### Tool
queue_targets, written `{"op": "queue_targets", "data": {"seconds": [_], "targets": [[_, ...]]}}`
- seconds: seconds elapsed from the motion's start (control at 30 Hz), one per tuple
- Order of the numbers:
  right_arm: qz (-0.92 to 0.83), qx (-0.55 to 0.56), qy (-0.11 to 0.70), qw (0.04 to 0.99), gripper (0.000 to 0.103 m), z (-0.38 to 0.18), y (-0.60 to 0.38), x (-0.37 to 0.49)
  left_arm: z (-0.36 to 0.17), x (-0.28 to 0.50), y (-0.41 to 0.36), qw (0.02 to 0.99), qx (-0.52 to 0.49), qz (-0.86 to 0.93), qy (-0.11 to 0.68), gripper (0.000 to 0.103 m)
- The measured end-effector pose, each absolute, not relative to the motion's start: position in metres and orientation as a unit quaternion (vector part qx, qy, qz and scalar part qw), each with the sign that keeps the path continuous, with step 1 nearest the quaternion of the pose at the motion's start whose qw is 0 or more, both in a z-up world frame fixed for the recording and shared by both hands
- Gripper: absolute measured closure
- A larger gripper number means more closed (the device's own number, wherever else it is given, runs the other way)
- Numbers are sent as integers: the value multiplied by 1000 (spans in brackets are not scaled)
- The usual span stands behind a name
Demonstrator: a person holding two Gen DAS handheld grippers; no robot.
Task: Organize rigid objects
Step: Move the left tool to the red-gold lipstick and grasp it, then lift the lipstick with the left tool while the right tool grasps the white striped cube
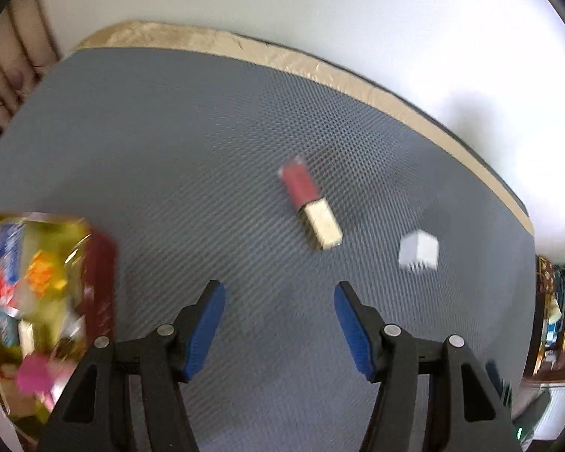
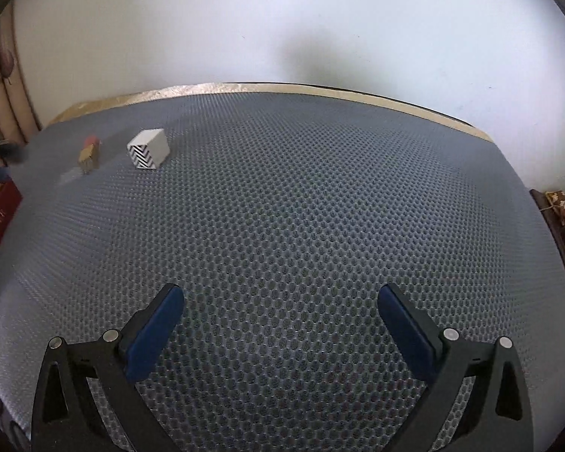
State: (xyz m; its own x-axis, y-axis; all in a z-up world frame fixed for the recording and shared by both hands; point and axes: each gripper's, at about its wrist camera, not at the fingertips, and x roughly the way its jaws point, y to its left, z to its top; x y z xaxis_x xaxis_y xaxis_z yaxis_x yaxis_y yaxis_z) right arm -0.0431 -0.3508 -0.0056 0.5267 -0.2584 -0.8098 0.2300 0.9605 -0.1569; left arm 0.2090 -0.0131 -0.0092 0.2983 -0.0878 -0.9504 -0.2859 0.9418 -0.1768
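A grey mesh mat (image 1: 192,143) covers the table below a white wall (image 1: 320,11). In the left wrist view, the left gripper (image 1: 279,292) hangs with fingers spread and nothing between them; ahead lies a blurred red-and-cream block (image 1: 310,207), with a white cube (image 1: 419,251) near its right. A red box (image 1: 101,263) of colourful items sits at the left edge. In the right wrist view, the right gripper (image 2: 281,295) is spread wide and empty over bare mat (image 2: 301,207); far left, the cube (image 2: 148,148), with a zigzag face, sits just beside the block (image 2: 89,155).
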Motion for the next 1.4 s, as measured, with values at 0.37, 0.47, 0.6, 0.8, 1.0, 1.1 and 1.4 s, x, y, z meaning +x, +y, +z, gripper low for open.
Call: {"op": "queue_targets", "data": {"seconds": [0.37, 0.47, 0.6, 0.8, 1.0, 1.1, 1.4], "targets": [[-107, 10, 459, 882, 1, 1, -354, -56, -54, 276, -11, 762, -181, 99, 614, 41], [-106, 12, 458, 882, 1, 0, -354, -54, -63, 285, -15, 756, -174, 104, 622, 41], [-105, 14, 458, 883, 1, 1, -356, -55, -67, 290, -17, 760, -159, 125, 617, 41], [-105, 15, 460, 881, 1, -1, -359, -50, -67, 281, -32, 779, -115, 136, 602, 77], [-104, 14, 465, 879, 1, -3, -361, -46, -65, 259, -13, 775, -172, 92, 600, 83], [-104, 14, 468, 878, 1, -4, -362, -44, -60, 232, -9, 776, -193, 73, 596, 83], [-8, -3, 455, 890, 0, 10, -332, -3, -53, 145, -8, 775, -199, 27, 599, 83]]}}
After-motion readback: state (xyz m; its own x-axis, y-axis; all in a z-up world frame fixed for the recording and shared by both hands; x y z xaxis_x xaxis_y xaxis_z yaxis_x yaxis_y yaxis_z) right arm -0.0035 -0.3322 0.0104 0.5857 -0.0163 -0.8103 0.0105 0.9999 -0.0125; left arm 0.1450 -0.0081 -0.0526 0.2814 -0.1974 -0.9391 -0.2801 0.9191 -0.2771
